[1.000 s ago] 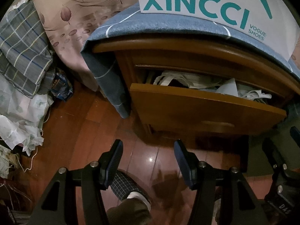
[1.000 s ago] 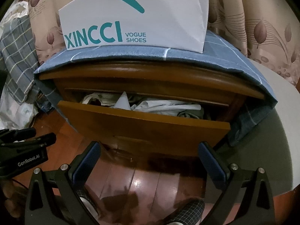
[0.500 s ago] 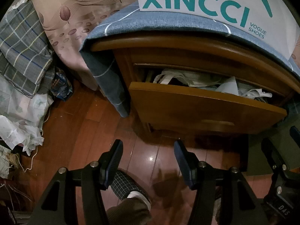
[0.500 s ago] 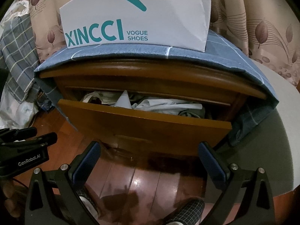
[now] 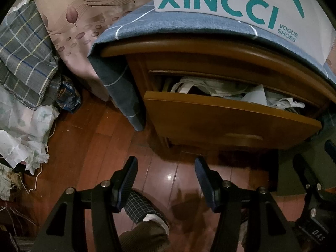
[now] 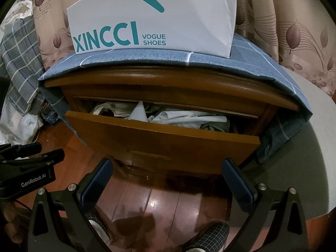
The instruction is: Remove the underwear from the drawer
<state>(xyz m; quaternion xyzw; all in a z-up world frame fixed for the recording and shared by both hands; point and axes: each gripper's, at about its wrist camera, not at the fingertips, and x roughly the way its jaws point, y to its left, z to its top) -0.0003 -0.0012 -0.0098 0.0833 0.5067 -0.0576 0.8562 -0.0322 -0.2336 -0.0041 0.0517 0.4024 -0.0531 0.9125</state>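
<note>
Hovering over the glossy wooden floor (image 5: 88,147), the left gripper (image 5: 166,176) is held with its jaws spread and nothing between them, and the right gripper (image 6: 166,180) is likewise held wide apart and empty. Plaid slippers (image 6: 212,235) are seen below the fingers. Just beyond, the wooden nightstand (image 6: 168,84) is found with its drawer (image 6: 163,142) pulled partly out. Inside the drawer, crumpled pale underwear (image 6: 184,119) is heaped, with a darker green piece (image 6: 216,126) at its right end; neither gripper touches it. A blue checked cloth (image 5: 117,88) is draped over the nightstand top and down its sides, and a white XINCCI shoe bag (image 6: 157,21) is stood on it. Farther back, a leaf-patterned curtain (image 5: 79,16) is hung, and a plaid blanket (image 5: 23,58) is piled at the left.
</note>
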